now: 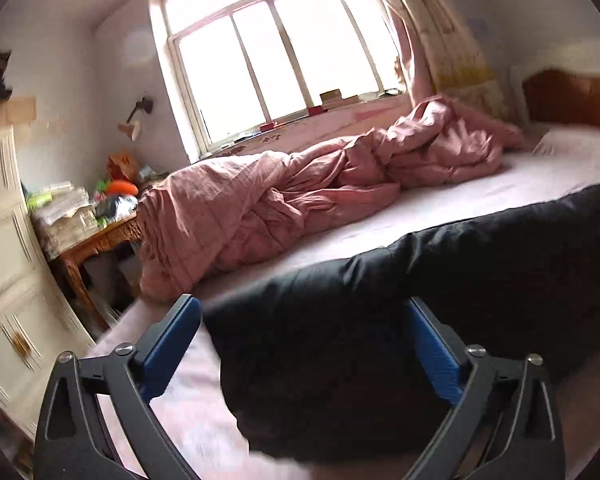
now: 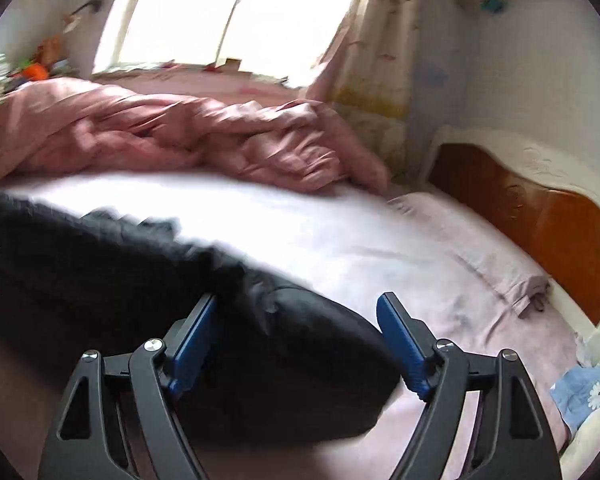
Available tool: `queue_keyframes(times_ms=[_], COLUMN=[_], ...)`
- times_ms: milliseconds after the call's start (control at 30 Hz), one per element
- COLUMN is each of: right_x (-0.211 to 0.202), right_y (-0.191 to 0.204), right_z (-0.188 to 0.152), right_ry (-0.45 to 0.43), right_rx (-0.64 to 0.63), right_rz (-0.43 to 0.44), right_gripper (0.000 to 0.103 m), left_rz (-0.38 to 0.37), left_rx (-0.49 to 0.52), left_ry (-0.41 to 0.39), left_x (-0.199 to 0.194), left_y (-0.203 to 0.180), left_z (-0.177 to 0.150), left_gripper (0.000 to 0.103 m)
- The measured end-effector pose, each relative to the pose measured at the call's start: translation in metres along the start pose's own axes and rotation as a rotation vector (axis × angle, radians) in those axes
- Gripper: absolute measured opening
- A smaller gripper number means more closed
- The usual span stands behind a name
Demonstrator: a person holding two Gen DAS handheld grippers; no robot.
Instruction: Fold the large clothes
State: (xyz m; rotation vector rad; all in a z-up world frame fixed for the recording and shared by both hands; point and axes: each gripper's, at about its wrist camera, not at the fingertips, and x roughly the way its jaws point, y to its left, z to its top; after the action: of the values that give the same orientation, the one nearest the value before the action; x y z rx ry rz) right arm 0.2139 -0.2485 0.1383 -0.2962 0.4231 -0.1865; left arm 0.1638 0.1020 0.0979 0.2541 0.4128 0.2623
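Note:
A large black garment (image 1: 460, 272) lies in a long band across the near side of the pink-sheeted bed (image 1: 380, 216). In the left wrist view its rounded left end sits beneath and between the blue pads of my left gripper (image 1: 302, 302), whose jaws stand wide apart and do not press on the cloth. In the right wrist view the same black garment (image 2: 80, 272) runs in from the left, and its rounded right end lies under my right gripper (image 2: 297, 298). That gripper is open too, with its right pad clear of the fabric over bare sheet (image 2: 380, 240).
A crumpled pink duvet (image 1: 280, 192) fills the far side of the bed under the window (image 1: 276, 52). The wooden headboard (image 2: 540, 216) stands at the right, a blue floral cloth (image 2: 588, 392) near it. Left of the bed are a cluttered wooden side table (image 1: 100, 240) and a white cabinet (image 1: 8, 240).

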Motion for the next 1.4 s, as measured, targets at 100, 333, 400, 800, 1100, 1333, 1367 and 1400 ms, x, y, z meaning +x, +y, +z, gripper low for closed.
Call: queue_keyframes(times_ms=[100, 333, 400, 800, 1100, 1333, 1367, 1400], right_x=[0.025, 0.06, 0.073, 0.058, 0.146, 0.14, 0.131, 0.12], right_y=[-0.007, -0.064, -0.076, -0.032, 0.008, -0.004, -0.008, -0.012], right_z=[-0.012, -0.046, -0.054, 0.005, 0.001, -0.002, 0.0, 0.002], right_ry=[0.032, 0.266, 0.31, 0.056, 0.264, 0.175, 0.147, 0.12], right_rx=[0.052, 0.309, 0.398, 0.218, 0.143, 0.117, 0.103, 0.095], right_rz=[0.011, 0.285, 0.407, 0.339, 0.278, 0.096, 0.022, -0.032], right_gripper=[0.082, 0.083, 0.083, 0.007, 0.009, 0.06, 0.073, 0.074], left_rz=[-0.068, -0.225, -0.334, -0.351, -0.234, -0.129, -0.11, -0.103], left_rx=[-0.073, -0.281, -0.349, -0.419, -0.312, -0.318, -0.35, -0.397], left_ry=[0.084, 0.246, 0.306, 0.186, 0.364, 0.348, 0.333, 0.317], left_x=[0.023, 0.058, 0.069, 0.067, 0.13, 0.111, 0.101, 0.088], left_y=[0.014, 0.049, 0.052, 0.06, 0.038, 0.05, 0.055, 0.059], left_z=[-0.011, -0.031, -0.037, -0.006, -0.025, -0.031, -0.03, -0.027], left_gripper=[0.1, 0.1, 0.094, 0.006, 0.015, 0.024, 0.023, 0.021])
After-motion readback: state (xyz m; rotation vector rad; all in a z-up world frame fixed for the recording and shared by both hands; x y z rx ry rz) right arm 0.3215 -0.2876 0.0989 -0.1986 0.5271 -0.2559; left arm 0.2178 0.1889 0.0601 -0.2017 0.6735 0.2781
